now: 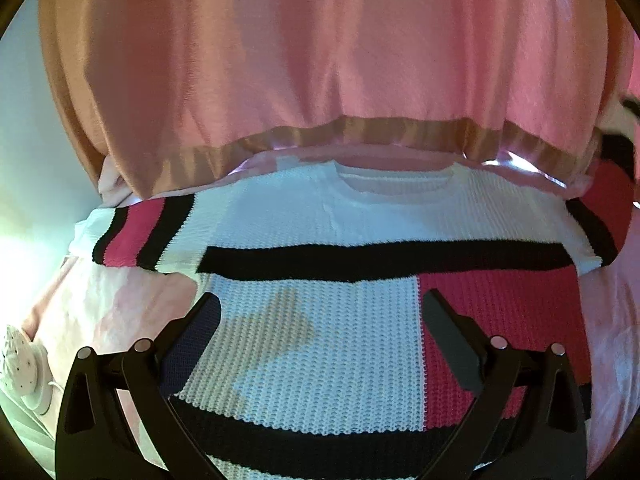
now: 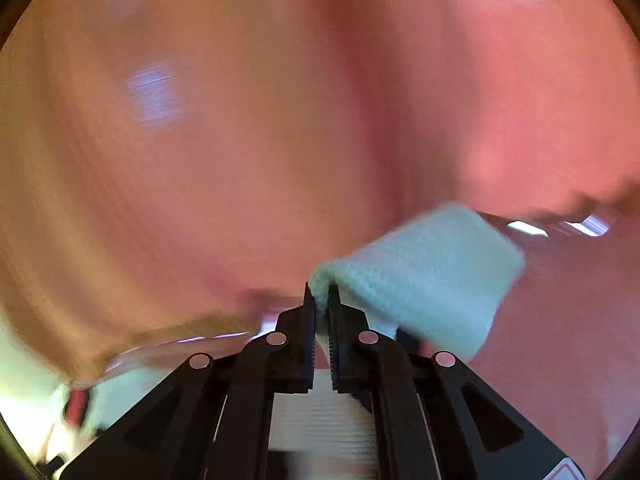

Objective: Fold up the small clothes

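A knit sweater (image 1: 320,352), white with black stripes and deep pink blocks, lies flat on a pale pink sheet (image 1: 120,312), neck away from me. My left gripper (image 1: 320,308) stands open low over its body, one finger (image 1: 200,332) at the left hem side, the other (image 1: 448,332) over the pink block. In the blurred right wrist view, my right gripper (image 2: 321,300) is shut on a fold of white knit fabric (image 2: 432,276), which hangs off to the right of the fingertips. I cannot tell which part of the sweater that fabric is.
A pink blanket (image 1: 300,48) with a tan satin border (image 1: 360,132) rises just behind the sweater's neck. A white round object with a cord (image 1: 24,364) lies at the sheet's left edge. A pale wall (image 1: 24,128) shows at far left.
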`<action>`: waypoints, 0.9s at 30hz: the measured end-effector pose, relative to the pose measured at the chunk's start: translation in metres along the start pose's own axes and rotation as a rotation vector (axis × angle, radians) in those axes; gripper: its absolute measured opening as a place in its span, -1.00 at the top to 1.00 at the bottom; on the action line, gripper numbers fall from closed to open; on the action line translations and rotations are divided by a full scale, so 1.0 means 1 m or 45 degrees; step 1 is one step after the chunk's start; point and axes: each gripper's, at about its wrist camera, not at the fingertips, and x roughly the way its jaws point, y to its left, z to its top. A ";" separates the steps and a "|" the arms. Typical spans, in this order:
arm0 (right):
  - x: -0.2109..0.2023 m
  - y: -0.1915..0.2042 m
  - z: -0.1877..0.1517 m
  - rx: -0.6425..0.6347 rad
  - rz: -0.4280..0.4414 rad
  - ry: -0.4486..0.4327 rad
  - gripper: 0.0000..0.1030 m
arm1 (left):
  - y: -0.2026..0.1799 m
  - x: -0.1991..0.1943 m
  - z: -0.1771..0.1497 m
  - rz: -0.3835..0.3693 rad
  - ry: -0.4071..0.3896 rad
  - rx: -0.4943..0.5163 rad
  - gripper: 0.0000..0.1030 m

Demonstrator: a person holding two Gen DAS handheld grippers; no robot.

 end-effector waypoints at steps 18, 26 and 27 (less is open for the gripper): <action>0.094 0.199 -0.149 -0.439 0.213 0.502 0.12 | 0.096 0.011 0.017 -0.029 -0.003 -0.259 -0.91; 0.042 0.045 -0.149 -0.281 -0.182 0.573 -0.08 | 0.085 0.093 0.018 -0.190 0.301 -0.445 -0.91; 0.045 0.033 -0.159 -0.264 -0.191 0.613 -0.08 | 0.084 0.102 0.016 -0.196 0.324 -0.466 -0.90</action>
